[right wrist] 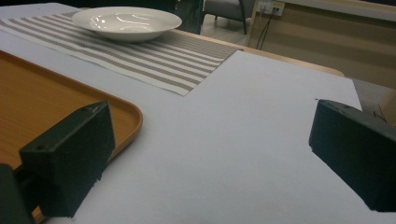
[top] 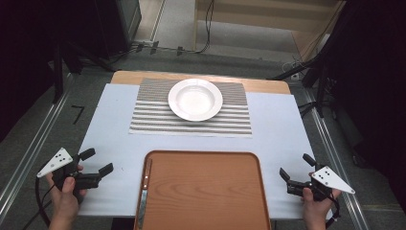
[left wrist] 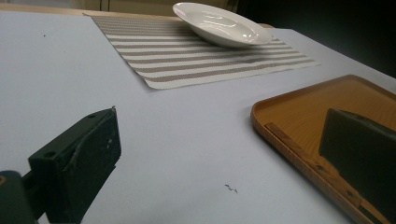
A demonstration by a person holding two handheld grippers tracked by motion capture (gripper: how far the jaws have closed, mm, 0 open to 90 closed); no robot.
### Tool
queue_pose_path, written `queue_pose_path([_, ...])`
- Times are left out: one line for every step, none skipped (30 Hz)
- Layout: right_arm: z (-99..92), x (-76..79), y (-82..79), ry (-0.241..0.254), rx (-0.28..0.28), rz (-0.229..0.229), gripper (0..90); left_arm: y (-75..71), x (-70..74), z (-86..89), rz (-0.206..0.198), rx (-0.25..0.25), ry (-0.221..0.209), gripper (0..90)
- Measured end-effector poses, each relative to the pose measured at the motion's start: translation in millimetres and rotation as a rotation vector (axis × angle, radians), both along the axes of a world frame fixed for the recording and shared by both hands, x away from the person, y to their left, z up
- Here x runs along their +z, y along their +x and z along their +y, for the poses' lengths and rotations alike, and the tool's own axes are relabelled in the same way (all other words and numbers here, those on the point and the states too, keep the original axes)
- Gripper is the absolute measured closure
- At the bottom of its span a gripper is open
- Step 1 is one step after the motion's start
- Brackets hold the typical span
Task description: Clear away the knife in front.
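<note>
Left gripper [top: 97,162]: held in the person's left hand [top: 64,195] at the near left of the table [top: 110,124], just left of the tray; jaws wide apart, nothing between them, hovering low over the white tabletop.
Right gripper [top: 297,166]: held in the right hand [top: 316,207] at the near right edge of the table, just right of the tray; jaws spread open and empty.
Tray [top: 206,191]: orange-brown, wood-grain look, at the near middle of the table between the two grippers; no readable mark on it.
Knife [top: 145,188]: lies along the tray's left inner edge, wooden handle toward the far side, blade toward the person; untouched.
Plate [top: 195,99]: white, deep, empty, resting on the far middle of the placemat.
Placemat [top: 153,120]: grey and white stripes, flat on the table beyond the tray, apart from it.
Writing: none readable on any of these things; the grey plates on the grippers carry only black dots.
Floor [top: 76,113]: a dark tape mark shaped like a 7 to the left of the table.
</note>
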State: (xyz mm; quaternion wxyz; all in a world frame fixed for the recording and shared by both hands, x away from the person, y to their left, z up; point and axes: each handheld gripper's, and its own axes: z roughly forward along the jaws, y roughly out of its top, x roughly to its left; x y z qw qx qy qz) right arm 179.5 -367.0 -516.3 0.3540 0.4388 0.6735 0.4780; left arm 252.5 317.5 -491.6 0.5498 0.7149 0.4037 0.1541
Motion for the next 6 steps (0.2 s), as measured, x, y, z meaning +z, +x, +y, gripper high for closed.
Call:
queue_pose_path([0.1, 0.0, -0.1, 0.003, -0.001, 0.003, 0.0, 0.2, 0.0, -0.1, 0.002, 0.0, 0.003, 0.0])
queue_pose_path([0.1, -0.1, 0.1, 0.002, -0.001, 0.002, 0.0, 0.2, 0.0, -0.3, 0.005, 0.0, 0.004, 0.0])
queue_pose_path([0.2, -0.1, 0.1, 0.001, -0.001, 0.003, 0.0, 0.4, -0.1, -0.4, 0.005, 0.0, 0.004, 0.0])
queue_pose_path([0.2, -0.2, 0.2, 0.001, -0.001, 0.005, 0.0, 0.4, -0.3, -0.6, 0.005, -0.001, 0.004, 0.0])
queue_pose_path([0.3, -0.2, 0.4, 0.0, -0.002, 0.007, 0.0, 0.5, -0.3, -0.6, 0.005, -0.001, 0.005, 0.0])
queue_pose_path([0.4, -0.5, 1.4, 0.0, -0.003, 0.02, 0.0, 0.5, -0.3, -0.7, 0.006, 0.0, 0.005, 0.0])
